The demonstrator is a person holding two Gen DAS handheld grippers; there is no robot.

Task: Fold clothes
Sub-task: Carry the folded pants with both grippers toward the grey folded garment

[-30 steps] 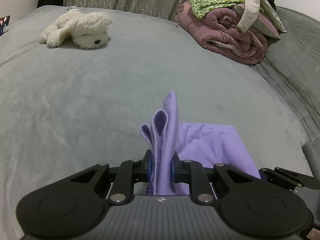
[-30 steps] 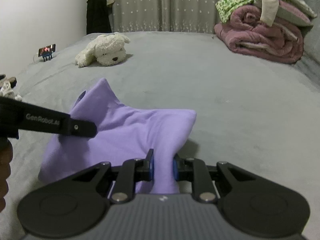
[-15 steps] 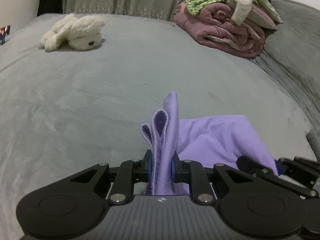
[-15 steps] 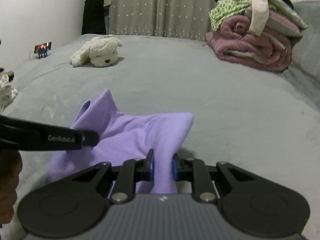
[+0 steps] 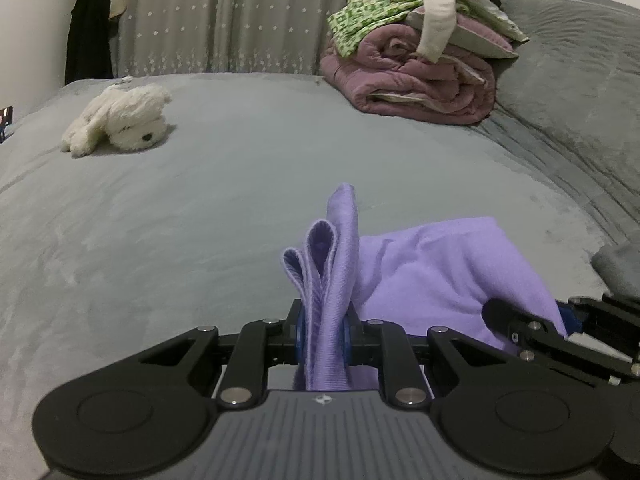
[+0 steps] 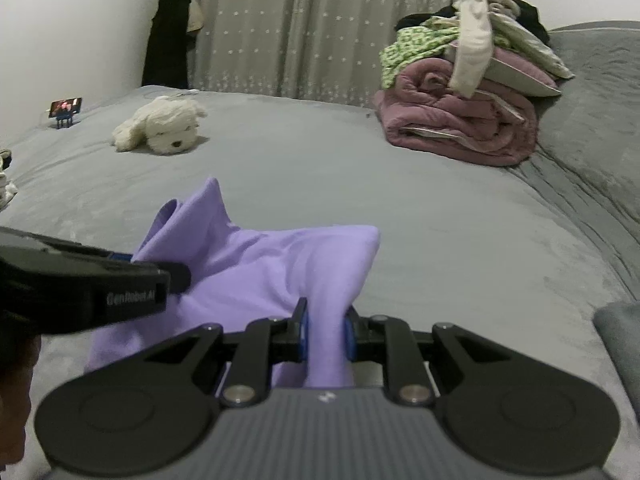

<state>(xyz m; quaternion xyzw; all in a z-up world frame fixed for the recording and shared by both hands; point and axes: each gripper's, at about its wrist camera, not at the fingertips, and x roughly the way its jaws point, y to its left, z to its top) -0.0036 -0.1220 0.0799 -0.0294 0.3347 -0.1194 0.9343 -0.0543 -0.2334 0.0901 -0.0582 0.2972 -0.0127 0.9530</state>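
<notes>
Fabric first: the soft lilac knit garment (image 5: 440,264) hangs bunched between my two grippers, lifted over the near part of the grey plush bedspread (image 5: 200,208), with its lower folds drooping toward the cover. I judge the step in hand to be carrying a pinched edge over to lay a fold. To do it well I would keep both corners level with each other, hold the cloth taut enough that the span between them does not sag into a crease, and lower the far edge squarely before letting go. The risk I see is the layered hem at the left corner slipping unevenly, since several plies stand up there in loops.

My left gripper (image 5: 323,334) is clamped nearly closed on that layered corner, blue pads pressing the plies from both sides. My right gripper (image 6: 325,330) is likewise pinched nearly closed on a thick bunch of the same garment. Both point forward and tilt down toward the bed, side by side and close together; each shows at the edge of the other's view.

Farther off lie a white plush toy dog (image 5: 120,124) to the left and, at the back right, a rolled mauve quilt (image 5: 416,80) topped with a heap of mixed clothes (image 5: 420,12), well apart from my work.
</notes>
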